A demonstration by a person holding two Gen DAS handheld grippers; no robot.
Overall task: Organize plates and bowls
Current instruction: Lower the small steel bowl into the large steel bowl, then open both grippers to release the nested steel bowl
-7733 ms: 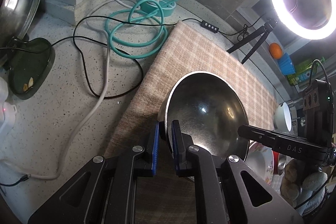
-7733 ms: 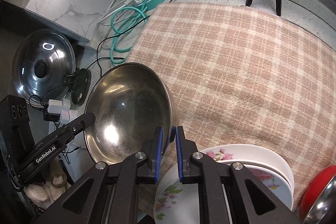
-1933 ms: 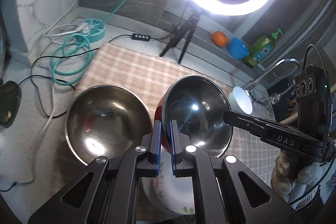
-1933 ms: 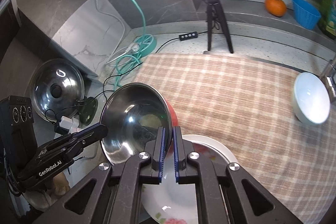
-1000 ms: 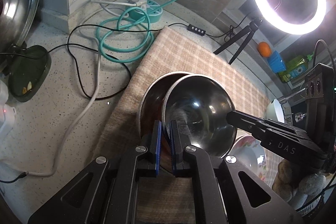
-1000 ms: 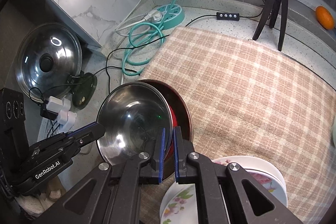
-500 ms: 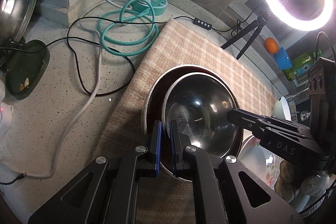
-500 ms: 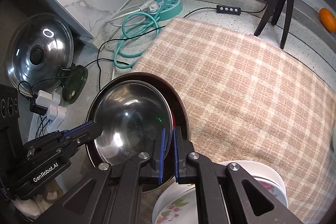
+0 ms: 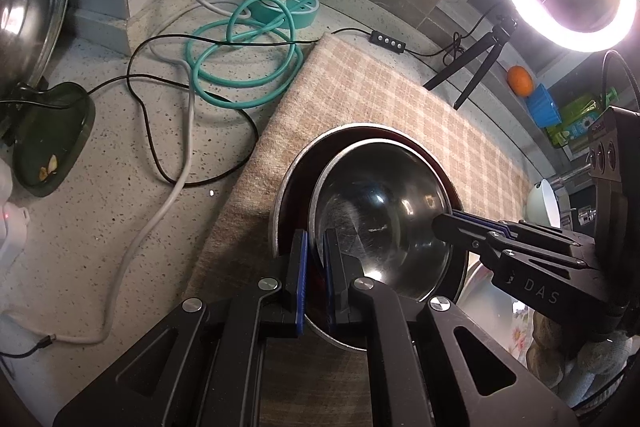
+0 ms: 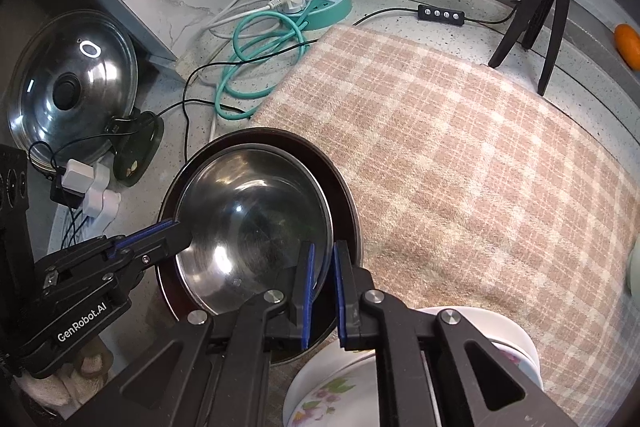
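The left gripper (image 9: 314, 269) has its blue-padded fingers straddling the near rim of the smaller steel bowl (image 9: 384, 211), low and centre in the left wrist view, with a sliver of gap showing on each side of the rim, so I cannot tell whether the grip is firm or already slackened. The right gripper (image 10: 322, 281) takes the opposite rim the same way, and its pads stand visibly wider than the metal, which reads as loosened. The smaller steel bowl sits nested inside the larger steel bowl (image 9: 294, 183), its red outer skin showing in the crescent between the two rims; the pair lies at the left edge of the plaid cloth (image 10: 460, 155). Both grippers are equally close, one on each side, so the coming move is likely a straight backing-off from the rims. Just below the right gripper lies the stack of floral plates (image 10: 320, 387).
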